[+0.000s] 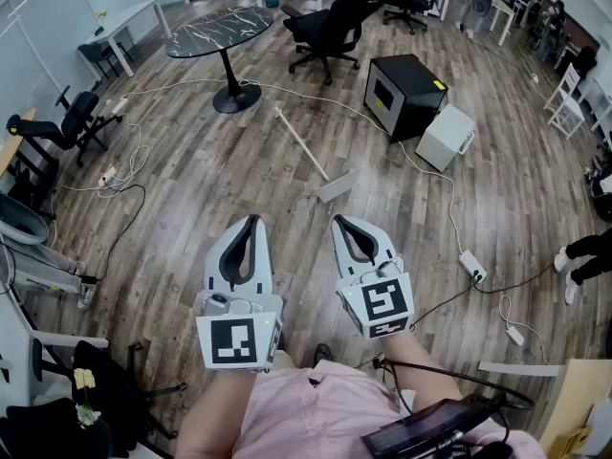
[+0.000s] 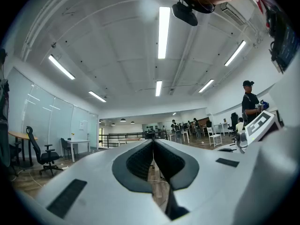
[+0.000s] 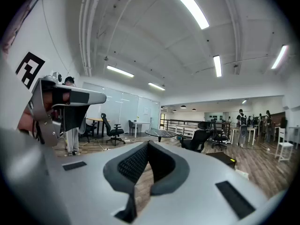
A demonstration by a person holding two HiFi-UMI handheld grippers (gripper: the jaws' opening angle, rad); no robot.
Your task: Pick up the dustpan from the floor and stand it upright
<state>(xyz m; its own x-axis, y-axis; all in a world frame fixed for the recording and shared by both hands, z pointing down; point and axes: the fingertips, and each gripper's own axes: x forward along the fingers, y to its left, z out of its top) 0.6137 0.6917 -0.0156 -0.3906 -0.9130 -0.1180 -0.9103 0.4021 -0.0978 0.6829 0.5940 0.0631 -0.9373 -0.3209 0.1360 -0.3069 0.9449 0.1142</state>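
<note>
The dustpan lies flat on the wooden floor in the head view, its grey pan toward me and its long pale handle running away to the upper left. My left gripper and right gripper are held side by side just short of the pan, above the floor. Both are shut with nothing between the jaws. In the left gripper view my left gripper has its tips together, and so does my right gripper in the right gripper view. Neither gripper view shows the dustpan.
Beyond the dustpan stand a black cabinet and a white box. A round dark table and an office chair are farther back. Cables and a power strip lie at the right, near a person's feet.
</note>
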